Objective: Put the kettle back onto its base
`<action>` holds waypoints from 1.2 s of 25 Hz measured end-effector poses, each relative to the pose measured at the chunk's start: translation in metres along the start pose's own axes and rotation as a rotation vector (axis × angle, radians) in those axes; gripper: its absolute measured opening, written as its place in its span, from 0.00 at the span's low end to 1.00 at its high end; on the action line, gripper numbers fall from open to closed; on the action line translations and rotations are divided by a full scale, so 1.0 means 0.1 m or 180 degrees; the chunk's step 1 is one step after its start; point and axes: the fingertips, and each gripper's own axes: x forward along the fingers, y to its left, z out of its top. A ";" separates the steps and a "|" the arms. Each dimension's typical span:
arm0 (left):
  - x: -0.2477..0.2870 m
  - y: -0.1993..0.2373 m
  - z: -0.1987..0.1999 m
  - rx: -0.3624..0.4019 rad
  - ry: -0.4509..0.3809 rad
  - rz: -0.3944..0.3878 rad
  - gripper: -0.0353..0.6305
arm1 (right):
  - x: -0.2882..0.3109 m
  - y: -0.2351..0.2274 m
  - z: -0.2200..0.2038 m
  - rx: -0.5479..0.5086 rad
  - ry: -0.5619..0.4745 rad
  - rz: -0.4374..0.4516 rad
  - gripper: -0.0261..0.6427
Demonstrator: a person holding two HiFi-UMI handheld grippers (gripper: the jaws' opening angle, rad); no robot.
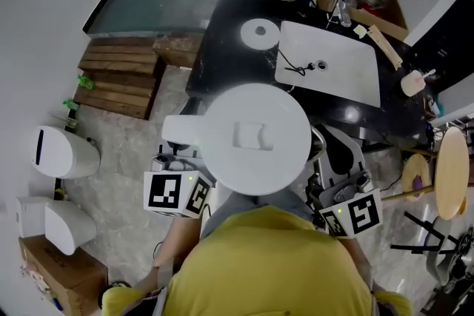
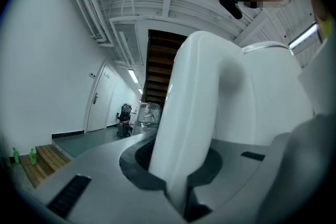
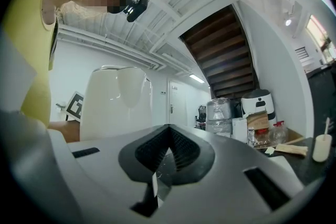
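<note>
Gripping the kettle [image 1: 255, 137] by its handle with the left tongs [image 2: 181, 186], holding it upright for seating, well short of its base [image 1: 259, 32] on the desk [image 1: 222, 59]; hovering the right tongs [image 3: 156, 178] alongside, closed and empty.

Kettle [image 1: 255, 138] between my left gripper [image 2: 184, 191] and right gripper [image 3: 157, 181], its handle in left jaws. Base [image 1: 259, 33] ahead on counter [image 1: 222, 41]; sink [image 1: 329, 63] right of base.

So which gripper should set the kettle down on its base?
Left. The left gripper is clamped on the handle of the kettle, and the round white base lies ahead on the black counter. The right gripper is shut, holding nothing, beside the kettle.
</note>
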 end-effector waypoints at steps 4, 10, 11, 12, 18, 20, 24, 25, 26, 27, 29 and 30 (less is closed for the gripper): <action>0.20 0.09 -0.01 0.0011 0.0010 0.0012 0.12 | 0.19 -0.12 -0.01 0.0010 -0.0030 -0.0001 0.05; 0.60 0.16 0.01 0.0024 0.0005 0.0051 0.12 | 0.54 -0.39 -0.04 0.0023 -0.0001 0.0091 0.05; 0.66 0.17 0.01 0.0029 -0.0004 0.0058 0.12 | 0.60 -0.44 -0.05 0.0028 0.0006 0.0112 0.05; 0.73 0.18 0.00 0.0033 -0.0013 0.0067 0.12 | 0.66 -0.48 -0.07 0.0033 0.0012 0.0132 0.05; 1.16 0.21 -0.01 0.0058 -0.0041 0.0119 0.12 | 1.01 -0.79 -0.11 0.0095 -0.0011 0.0228 0.05; 1.31 0.20 0.00 0.0081 -0.0057 0.0132 0.12 | 1.12 -0.89 -0.10 0.0118 -0.0044 0.0271 0.05; 1.55 0.19 0.00 0.0123 -0.0093 0.0176 0.12 | 1.26 -1.04 -0.11 0.0148 -0.0077 0.0378 0.05; 1.60 0.19 0.00 0.0133 -0.0100 0.0196 0.12 | 1.28 -1.07 -0.12 0.0150 -0.0073 0.0403 0.05; 1.64 0.20 0.00 0.0145 -0.0103 0.0215 0.12 | 1.30 -1.09 -0.13 0.0147 -0.0066 0.0428 0.05; 1.69 0.21 -0.01 0.0158 -0.0101 0.0231 0.12 | 1.33 -1.10 -0.15 0.0144 -0.0058 0.0450 0.05; 1.78 0.24 -0.03 0.0180 -0.0080 0.0241 0.12 | 1.37 -1.13 -0.17 0.0155 -0.0035 0.0469 0.05; 1.83 0.25 -0.04 0.0183 -0.0069 0.0240 0.12 | 1.40 -1.14 -0.19 0.0165 -0.0022 0.0467 0.05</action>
